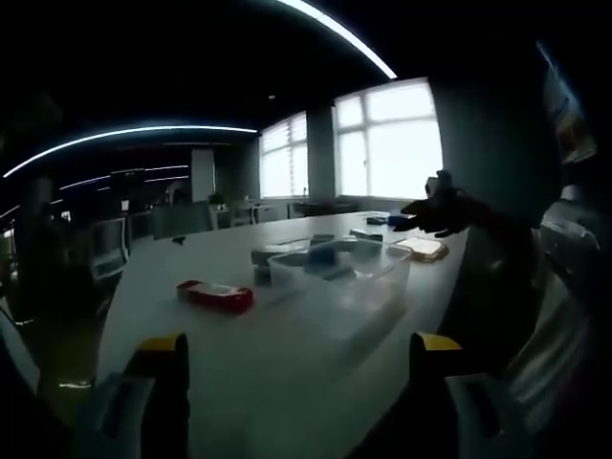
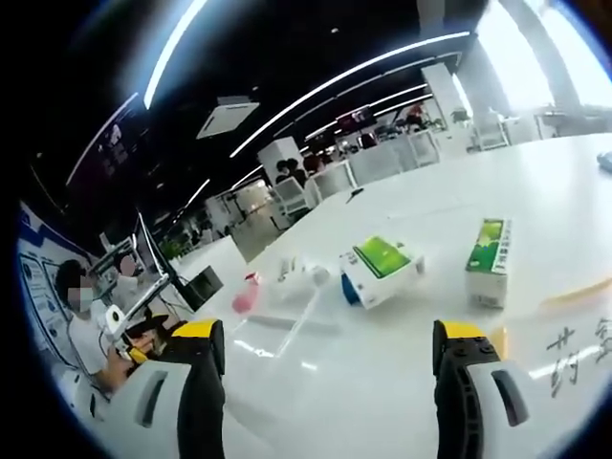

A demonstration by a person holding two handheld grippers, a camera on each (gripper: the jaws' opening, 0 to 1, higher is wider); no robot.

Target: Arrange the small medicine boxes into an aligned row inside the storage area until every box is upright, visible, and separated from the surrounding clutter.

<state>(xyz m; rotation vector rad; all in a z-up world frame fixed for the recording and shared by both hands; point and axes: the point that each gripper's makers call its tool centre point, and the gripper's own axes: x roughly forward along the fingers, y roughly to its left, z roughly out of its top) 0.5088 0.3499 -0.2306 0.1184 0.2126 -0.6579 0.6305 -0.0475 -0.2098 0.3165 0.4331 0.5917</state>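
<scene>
In the right gripper view, the right gripper (image 2: 325, 382) hovers low over a white table (image 2: 382, 402), its yellow-tipped jaws spread wide with nothing between them. Just beyond, at about 12 o'clock, a white medicine box with a green face (image 2: 381, 270) lies tilted on the tabletop; at 2 o'clock a second green-and-white box (image 2: 488, 260) stands upright, apart from the first. A pink spray bottle (image 2: 247, 293) sits at 10 o'clock. Handwritten characters (image 2: 579, 349) mark the table at 3 o'clock. A seated person (image 2: 88, 330) shows far off at 9 o'clock.

In the left gripper view, dim and backlit, the left gripper (image 1: 298, 368) likewise has its jaws parted and empty above the table. At 11 o'clock lies a flat red box (image 1: 216, 295). Past it, at 12 o'clock, a clear plastic bin (image 1: 340, 271) holds bluish boxes (image 1: 323, 254), their details too dark to read. An orange-edged box (image 1: 423, 249) rests at 1 o'clock near a dark hand-like shape (image 1: 438, 212). Bright windows (image 1: 387, 142) close the background.
</scene>
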